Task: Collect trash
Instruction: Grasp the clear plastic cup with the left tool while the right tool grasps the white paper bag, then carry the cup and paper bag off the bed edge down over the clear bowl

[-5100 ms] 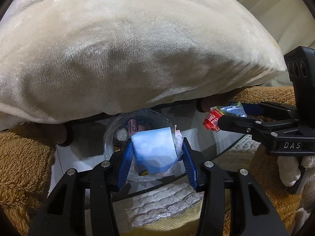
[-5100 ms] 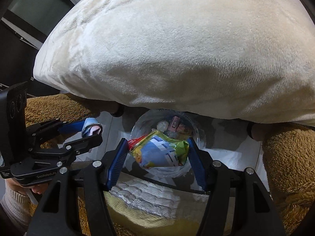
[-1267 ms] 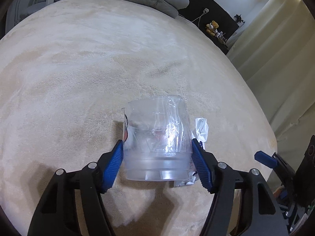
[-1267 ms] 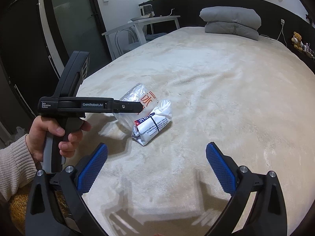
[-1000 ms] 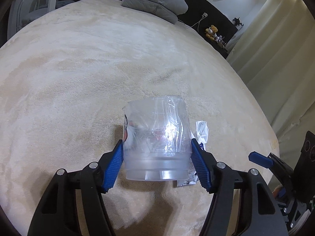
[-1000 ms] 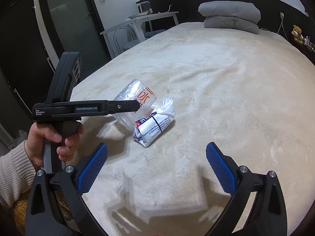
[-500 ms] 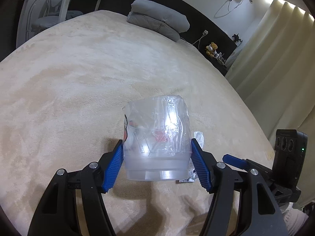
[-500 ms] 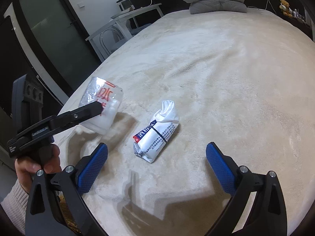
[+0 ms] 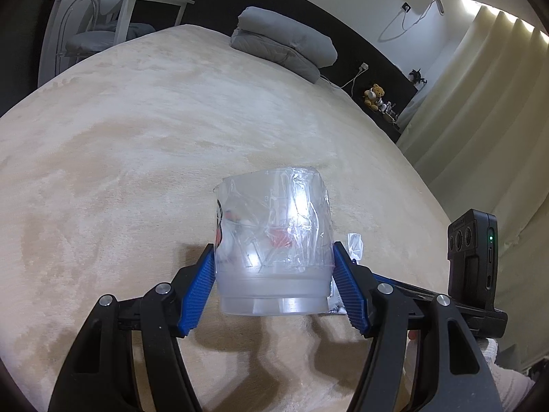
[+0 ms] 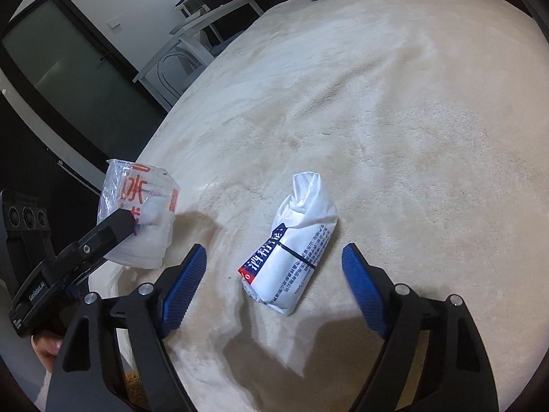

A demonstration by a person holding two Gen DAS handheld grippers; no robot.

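A clear plastic cup (image 9: 272, 240) with a crinkled film top and red print is lifted off the cream blanket, my left gripper (image 9: 274, 283) shut on its base. The same cup (image 10: 137, 213) appears at the left of the right wrist view. A white wipes packet (image 10: 291, 254) with a blue and red label lies on the blanket (image 10: 394, 120). My right gripper (image 10: 272, 281) hovers just above it, its blue pads on either side. The jaws are closing and do not touch the packet. In the left wrist view only the packet's tip (image 9: 355, 243) shows past the cup.
Grey folded pillows (image 9: 284, 46) lie at the bed's far end. A white desk and chair (image 9: 103, 20) stand to the left, cream curtains (image 9: 480, 120) to the right. A dark door (image 10: 68, 79) is beyond the bed's left edge. A hand (image 10: 44, 346) holds the left gripper.
My right gripper has come down over the wipes packet, rolled, and narrowed its jaws. My left gripper has lifted the cup a little and tilted up; the headboard wall now shows.
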